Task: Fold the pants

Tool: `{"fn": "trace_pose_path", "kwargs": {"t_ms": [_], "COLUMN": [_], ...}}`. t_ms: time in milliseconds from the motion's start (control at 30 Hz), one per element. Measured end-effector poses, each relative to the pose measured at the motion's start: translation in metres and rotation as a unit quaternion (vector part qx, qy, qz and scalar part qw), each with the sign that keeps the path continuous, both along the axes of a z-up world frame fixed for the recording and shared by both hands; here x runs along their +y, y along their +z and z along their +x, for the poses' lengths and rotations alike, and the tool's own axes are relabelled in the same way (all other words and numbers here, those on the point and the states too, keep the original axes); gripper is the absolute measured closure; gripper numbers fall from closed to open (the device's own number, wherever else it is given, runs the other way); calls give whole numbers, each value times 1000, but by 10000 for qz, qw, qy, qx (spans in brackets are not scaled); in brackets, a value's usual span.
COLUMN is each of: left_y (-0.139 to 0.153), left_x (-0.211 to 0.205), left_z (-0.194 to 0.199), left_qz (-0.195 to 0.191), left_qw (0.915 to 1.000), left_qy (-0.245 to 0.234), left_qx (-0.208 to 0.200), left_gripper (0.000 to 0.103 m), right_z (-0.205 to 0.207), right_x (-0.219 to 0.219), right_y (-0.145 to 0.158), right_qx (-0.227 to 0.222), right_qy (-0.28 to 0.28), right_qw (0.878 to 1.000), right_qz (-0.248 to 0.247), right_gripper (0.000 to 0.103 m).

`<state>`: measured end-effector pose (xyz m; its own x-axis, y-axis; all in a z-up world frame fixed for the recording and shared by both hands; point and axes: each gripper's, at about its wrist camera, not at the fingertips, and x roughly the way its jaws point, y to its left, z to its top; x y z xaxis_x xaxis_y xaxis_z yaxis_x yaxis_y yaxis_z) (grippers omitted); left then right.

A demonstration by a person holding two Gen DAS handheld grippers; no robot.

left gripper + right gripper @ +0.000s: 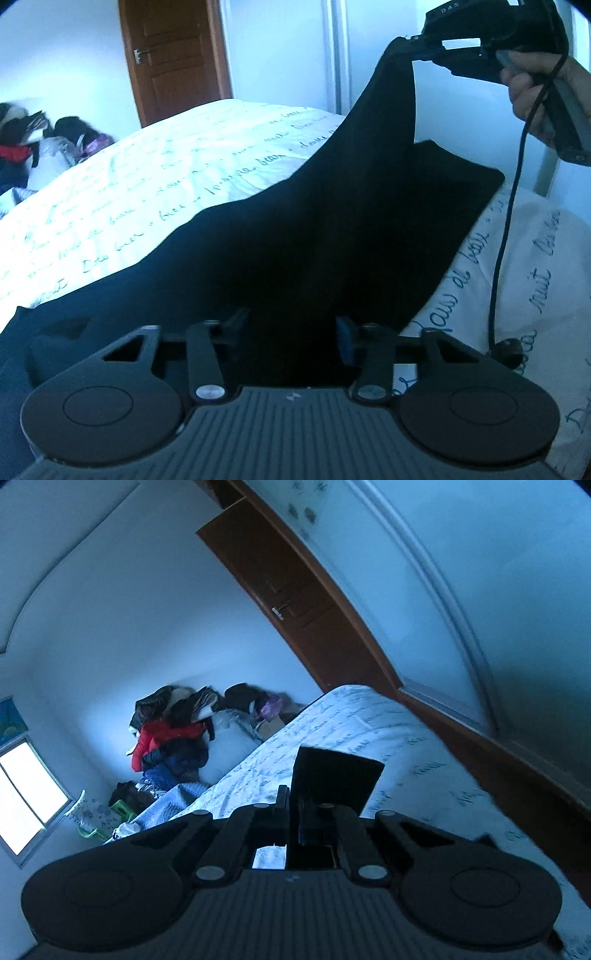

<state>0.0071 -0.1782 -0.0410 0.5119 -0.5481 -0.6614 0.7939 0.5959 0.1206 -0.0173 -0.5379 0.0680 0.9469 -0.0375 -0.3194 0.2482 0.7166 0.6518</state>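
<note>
The black pants [314, 236] lie across the white bed, one end lifted into the air. In the left wrist view my right gripper [412, 38] is at the top right, shut on the raised corner of the pants. My left gripper [291, 328] is low over the near part of the pants, its fingers wide apart with black cloth between and under them. In the right wrist view my right gripper [293, 812] is shut on a dark flap of the pants [336, 775] that sticks up past the fingers.
The bed has a white cover with handwriting print [184, 173]. A pile of clothes [173, 734] lies by the far wall. A brown door [170, 59] stands behind the bed. A cable [506, 229] hangs from the right gripper. A window [26, 797] is at left.
</note>
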Motion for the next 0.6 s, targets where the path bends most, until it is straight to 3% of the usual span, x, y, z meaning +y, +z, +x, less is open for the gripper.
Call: {"fn": "trace_pose_path", "kwargs": {"t_ms": [133, 267, 300, 367, 400, 467, 533, 600], "left_y": [-1, 8, 14, 31, 39, 45, 35, 17], "left_x": [0, 5, 8, 18, 23, 25, 18, 11], "left_z": [0, 14, 16, 14, 13, 9, 8, 6], "left_qz": [-123, -437, -582, -997, -1175, -1309, -1039, -743], "left_qw": [9999, 9976, 9957, 9877, 9840, 9834, 9914, 9961], "left_qy": [-1, 494, 720, 1127, 1210, 1097, 747, 474], "left_qx": [85, 207, 77, -414, -582, -620, -274, 83], "left_gripper": [82, 88, 88, 88, 88, 88, 88, 88], "right_z": [-6, 12, 15, 7, -3, -28, -42, -50], "right_x": [-12, -20, -19, -10, -2, 7, 6, 1], "right_y": [-14, -25, -20, -1, 14, 24, 15, -13], "right_qx": [244, 515, 446, -123, -502, -803, -479, 346], "right_qy": [-183, -101, -117, -48, -72, -183, -383, -633], "right_qw": [9995, 9985, 9989, 9998, 9975, 9928, 9940, 9929], "right_qz": [40, 164, 106, -135, -490, -866, -910, -941], "right_gripper": [98, 98, 98, 98, 98, 98, 98, 98]}}
